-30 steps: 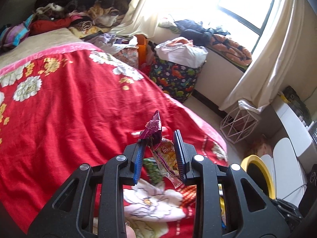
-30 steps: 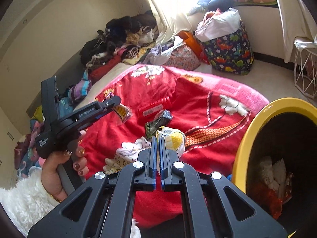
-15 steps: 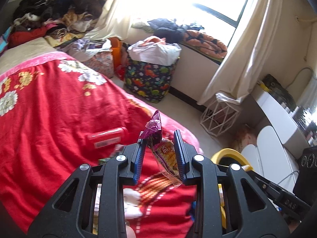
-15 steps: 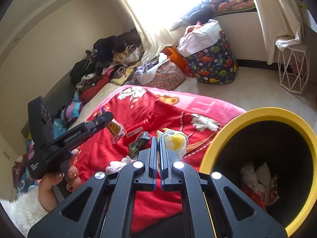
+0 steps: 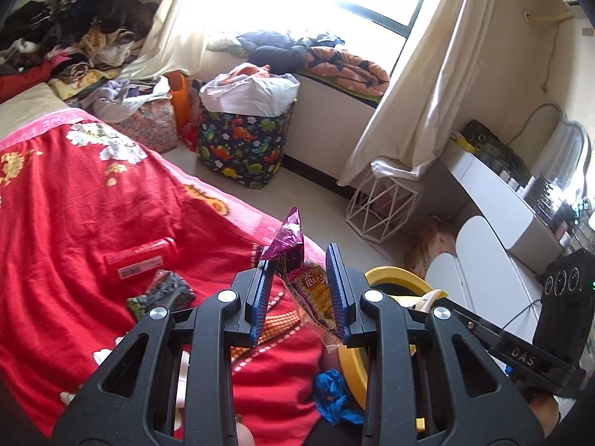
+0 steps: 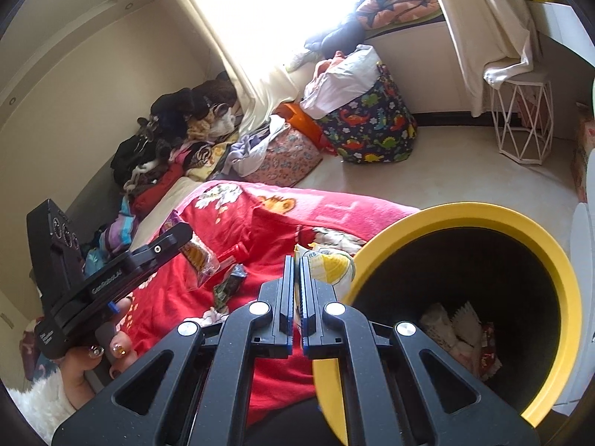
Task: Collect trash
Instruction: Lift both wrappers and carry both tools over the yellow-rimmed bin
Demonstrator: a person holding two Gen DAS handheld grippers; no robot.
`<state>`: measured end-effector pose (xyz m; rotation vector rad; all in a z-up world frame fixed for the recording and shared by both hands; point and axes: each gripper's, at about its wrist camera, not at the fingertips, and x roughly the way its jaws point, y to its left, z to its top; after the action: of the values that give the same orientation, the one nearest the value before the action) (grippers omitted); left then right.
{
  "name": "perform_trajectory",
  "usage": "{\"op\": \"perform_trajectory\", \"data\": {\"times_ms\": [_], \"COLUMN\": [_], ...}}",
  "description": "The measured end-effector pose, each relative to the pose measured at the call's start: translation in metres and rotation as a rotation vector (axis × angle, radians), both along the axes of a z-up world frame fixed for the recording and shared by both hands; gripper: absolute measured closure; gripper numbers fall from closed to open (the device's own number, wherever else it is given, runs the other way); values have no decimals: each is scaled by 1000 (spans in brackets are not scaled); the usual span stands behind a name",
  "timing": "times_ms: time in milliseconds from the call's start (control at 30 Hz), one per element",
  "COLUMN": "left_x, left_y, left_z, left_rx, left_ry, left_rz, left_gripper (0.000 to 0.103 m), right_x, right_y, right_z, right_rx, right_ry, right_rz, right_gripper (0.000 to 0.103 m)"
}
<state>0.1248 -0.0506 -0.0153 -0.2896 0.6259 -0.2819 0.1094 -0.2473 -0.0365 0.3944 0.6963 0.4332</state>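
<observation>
My left gripper [image 5: 299, 260] is shut on a snack wrapper [image 5: 310, 290] with a purple top and a yellow-orange body, held above the red blanket [image 5: 74, 204] near the bed's corner. A white and yellow packet [image 6: 327, 264] sticks out past the tips of my right gripper [image 6: 296, 260], which is shut on it beside the rim of the yellow bin [image 6: 465, 219]. Crumpled wrappers lie at the bottom of that bin. In the right wrist view a hand holds the left gripper [image 6: 163, 241] over the bed, left of the bin.
On the blanket lie a red tube [image 5: 139, 262] and a dark green wrapper [image 5: 163, 291]; a blue crumpled piece [image 5: 331, 397] sits by the bin. A dinosaur-print hamper [image 5: 245, 145], a white wire stool [image 5: 379, 208] and a white desk [image 5: 494, 200] stand around the floor.
Both grippers have swung to the right, away from the middle of the bed. The yellow bin now fills more of the right wrist view. Neither grip has changed.
</observation>
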Motion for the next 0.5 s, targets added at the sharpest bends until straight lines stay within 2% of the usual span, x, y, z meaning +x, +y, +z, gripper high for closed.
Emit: {"op": "perform_trajectory", "data": {"times_ms": [500], "left_x": [1], "left_y": [-40], "left_z": [1], "left_rx": [20], "left_ry": [-6], "left_rz": [-88], "left_gripper": [81], "right_x": [-8], "right_y": [-37], "right_z": [-6], "right_rx": [14], "right_ry": [8], "right_rz": [-79], "right_gripper": [100]}}
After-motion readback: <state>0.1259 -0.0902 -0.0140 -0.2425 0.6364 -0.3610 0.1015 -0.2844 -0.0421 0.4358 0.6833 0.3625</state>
